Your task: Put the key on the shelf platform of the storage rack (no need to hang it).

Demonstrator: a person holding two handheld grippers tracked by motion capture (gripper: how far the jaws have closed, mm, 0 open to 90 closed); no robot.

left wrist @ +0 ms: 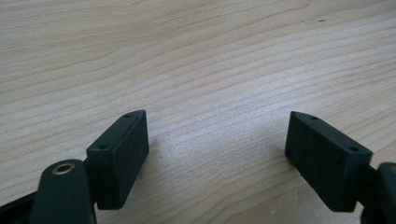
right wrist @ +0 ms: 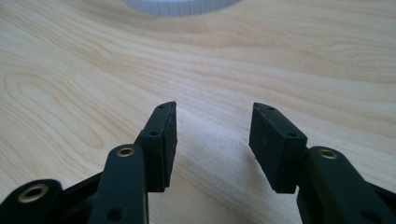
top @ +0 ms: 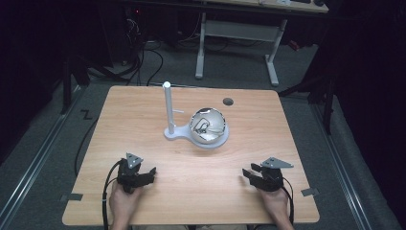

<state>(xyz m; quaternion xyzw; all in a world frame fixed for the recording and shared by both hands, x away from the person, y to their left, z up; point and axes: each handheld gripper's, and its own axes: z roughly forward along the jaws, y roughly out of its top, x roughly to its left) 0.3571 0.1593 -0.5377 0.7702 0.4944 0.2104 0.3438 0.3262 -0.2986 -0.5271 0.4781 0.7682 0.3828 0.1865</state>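
1. On the near half of the wooden table (top: 143,120), both grippers rest low over bare wood, each held in one of the person's hands, which enter from the bottom edge of the high view.
2. Left gripper (top: 152,173): sits near the front left part of the table, jaws pointing toward the table's centre. Left gripper view: jaws stand wide apart, nothing between them, wood grain alone in the gap. A cable trails from it back over the near edge.
3. Right gripper (top: 247,173): sits near the front right part of the table, jaws pointing left toward the centre. Right gripper view: jaws apart, gap clear, pads (right wrist: 164,135) touching nothing but hanging close over the wood. Gap looks narrower than on the left gripper.
4. Nearest work item: white stand (top: 168,110) with an upright post, a short peg on its side and a round base, placed at mid-table.
5. Shiny metal bowl (top: 208,124) sits in the ring of the stand's base, to the right of the post, well apart from both grippers. Contents cannot be made out through the reflections.
6. Right gripper view: a curved white edge of the stand's base (right wrist: 180,7) shows at the top, well ahead of the jaws.
7. Small dark round hole (top: 228,101) lies in the tabletop behind the bowl.
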